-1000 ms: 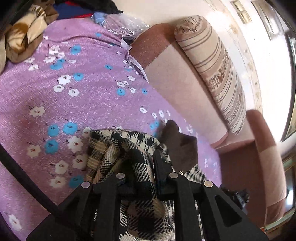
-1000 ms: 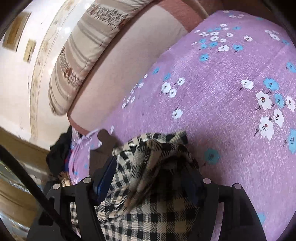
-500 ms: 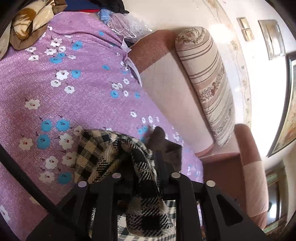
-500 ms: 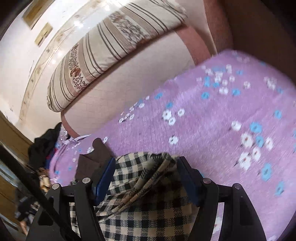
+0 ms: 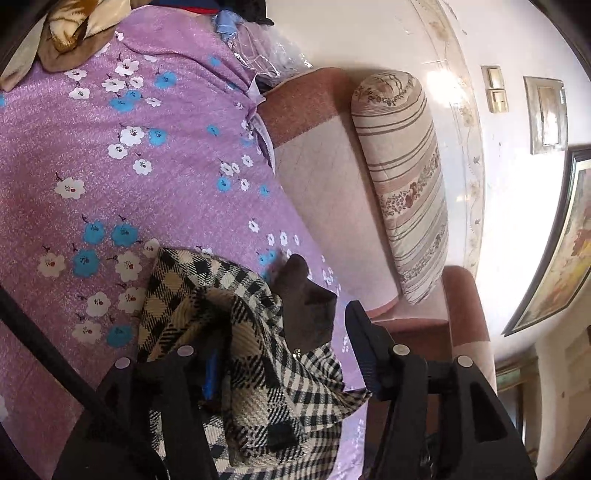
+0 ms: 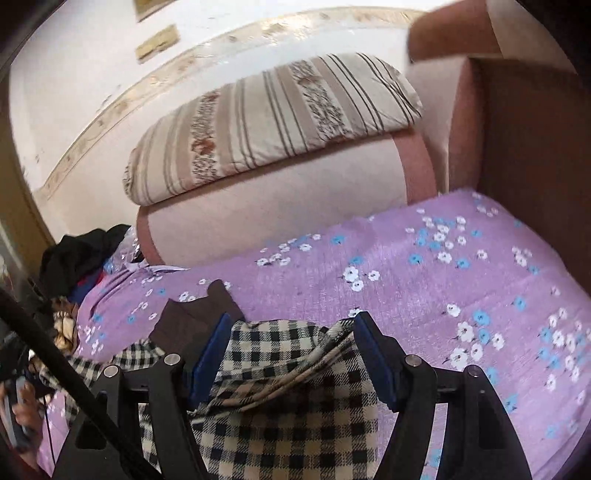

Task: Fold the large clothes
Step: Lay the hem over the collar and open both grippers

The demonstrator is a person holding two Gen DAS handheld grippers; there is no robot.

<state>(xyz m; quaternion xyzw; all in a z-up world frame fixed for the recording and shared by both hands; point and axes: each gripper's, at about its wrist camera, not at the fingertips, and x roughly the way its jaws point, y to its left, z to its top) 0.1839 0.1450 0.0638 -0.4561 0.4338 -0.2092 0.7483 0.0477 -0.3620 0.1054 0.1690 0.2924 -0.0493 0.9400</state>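
Left wrist view: the left claw (image 5: 284,354) stands wide, its fingers well apart. The checked coat (image 5: 255,369) lies bunched between them on the purple flowered sheet (image 5: 110,166). The cloth drapes against the left finger (image 5: 192,373) and hides its tip, while the right finger (image 5: 365,347) stands clear of it. A dark brown collar (image 5: 306,306) pokes out of the coat's far edge. Beyond the sheet rise the sofa back (image 5: 325,184) and a striped bolster (image 5: 406,184) lying on it. A pile of clothes (image 5: 70,33) sits at the far end of the sheet.

Right wrist view: the right claw (image 6: 291,350) also stands wide, with the coat (image 6: 291,398) heaped between its blue-padded fingers (image 6: 373,354). The folds touch both pads, though it is hard to say whether either one presses the cloth. The brown collar (image 6: 195,317) lies just left of the left finger, on the sheet (image 6: 406,280). The bolster (image 6: 273,125) rests on the sofa back (image 6: 277,221), with dark clothes (image 6: 81,254) heaped at its left end. The sofa arm (image 6: 524,129) closes the right side.
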